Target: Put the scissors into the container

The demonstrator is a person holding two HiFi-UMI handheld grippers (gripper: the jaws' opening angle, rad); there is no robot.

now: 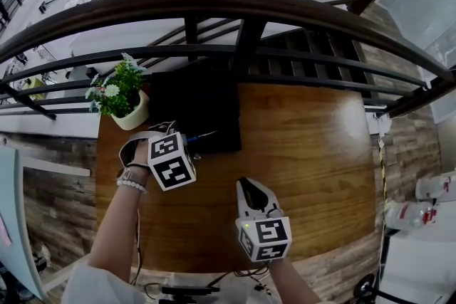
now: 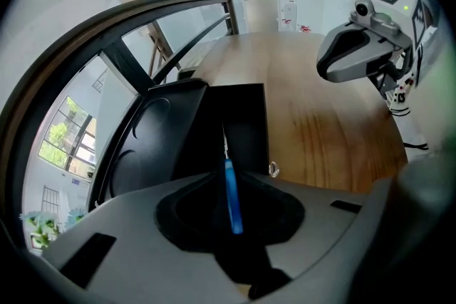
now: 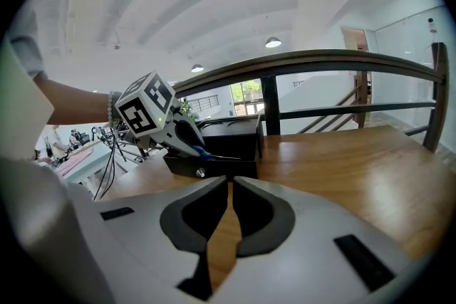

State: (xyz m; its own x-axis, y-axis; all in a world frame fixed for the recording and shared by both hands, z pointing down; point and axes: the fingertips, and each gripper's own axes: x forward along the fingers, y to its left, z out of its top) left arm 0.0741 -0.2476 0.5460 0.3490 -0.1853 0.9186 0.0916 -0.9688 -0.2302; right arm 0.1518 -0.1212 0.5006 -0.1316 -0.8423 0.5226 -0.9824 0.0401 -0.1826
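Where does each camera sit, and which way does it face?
Head view: person's head, looking down at the table; arms, left tool and right tool show.
Left gripper view: on the left tool, looking past its jaws and scissors at the container.
Right gripper view: on the right tool, past its jaws toward the left tool.
All three show the container.

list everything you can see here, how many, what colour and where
table: one, brown wood, under everything
container: one, black, far side of the table
scissors: one pair, blue handle, between the left gripper's jaws, at the container's near edge
plant: one, green with white flowers, pale pot, table's far left corner
railing: one, dark, behind the table
bottles: two, white with red, floor at right
left gripper: white-grey, grip on scissors unclear
right gripper: white-grey, near side of the table, jaws together, empty
bracelet: one, white beads, left wrist
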